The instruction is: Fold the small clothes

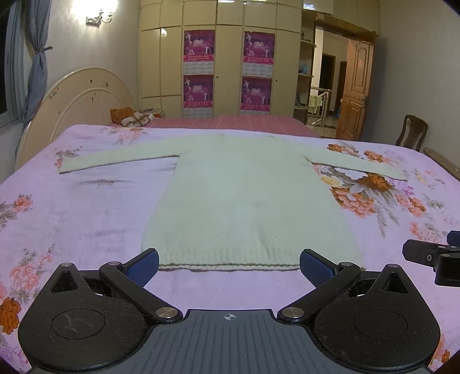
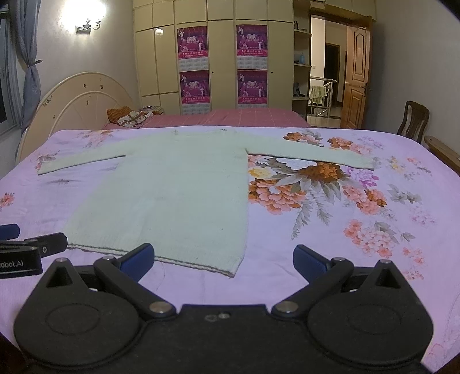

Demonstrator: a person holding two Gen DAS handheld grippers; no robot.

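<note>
I see the sweater (image 1: 244, 201), pale green, long-sleeved, laid flat on the bedspread (image 1: 86, 215), which is lilac w/ orange and pink flower print. Hem faces both cams; neck points toward the far wall. Both sleeves are spread out sideways, approx. straight, left sleeve (image 1: 115, 161) and right sleeve (image 1: 359, 167) each flat on the cloth. Hem rib shows a dark stripe along the near edge. Left gripper (image 1: 229, 266): jaws spread wide, nothing between them; blue pads (image 1: 143, 266) sit just short of the hem, one near each hem corner, no contact that I can confirm. Right gripper (image 2: 224, 261): also wide apart, empty; its left pad lies over or just above the hem near the sweater's right corner, touching or not I cannot tell; its right pad hangs over bare bedspread. Each unit shows in the other's view: the right one at the right edge of the left cam, the left one at the left edge of the right cam, so they sit side by side, apart. Bkgd: wardrobe (image 2: 224, 57) w/ four pink posters, wooden door (image 2: 356, 77) open, chair (image 2: 414, 118) at right, headboard (image 2: 77, 100) at left, wall lamp (image 2: 86, 17) lit.
</note>
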